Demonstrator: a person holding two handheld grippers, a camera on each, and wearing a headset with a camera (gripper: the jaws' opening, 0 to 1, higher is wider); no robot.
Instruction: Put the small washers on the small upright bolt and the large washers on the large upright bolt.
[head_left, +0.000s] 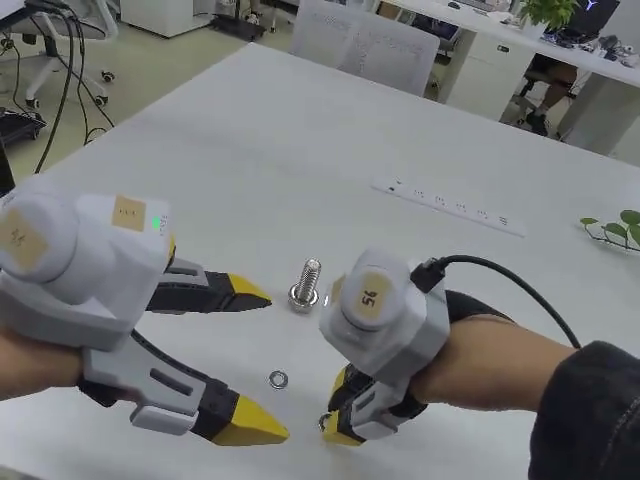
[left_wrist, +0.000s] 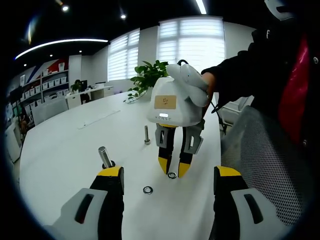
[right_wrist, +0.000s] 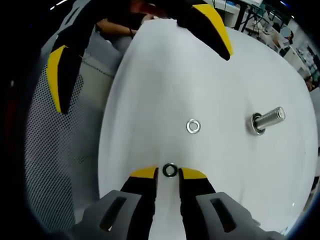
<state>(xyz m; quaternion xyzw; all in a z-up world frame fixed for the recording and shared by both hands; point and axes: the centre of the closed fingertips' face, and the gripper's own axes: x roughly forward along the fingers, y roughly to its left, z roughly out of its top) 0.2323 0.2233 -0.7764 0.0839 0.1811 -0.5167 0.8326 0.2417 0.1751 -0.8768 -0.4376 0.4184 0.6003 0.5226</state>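
Right hand-held gripper (right_wrist: 169, 175) narrowly astride washer (right_wrist: 169, 170)

white table (head_left: 300, 130) | power strip (head_left: 447, 207) | blinded windows (left_wrist: 192, 45) | ceiling lights (left_wrist: 65, 42)

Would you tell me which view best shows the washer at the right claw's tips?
Right gripper view: the washer sits plainly between the right claw's tips. The left gripper view shows it small; the head view, mostly hidden.

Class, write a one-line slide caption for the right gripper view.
Fingers of the right gripper flank a dark washer on the white table, a silver washer and large bolt beyond.
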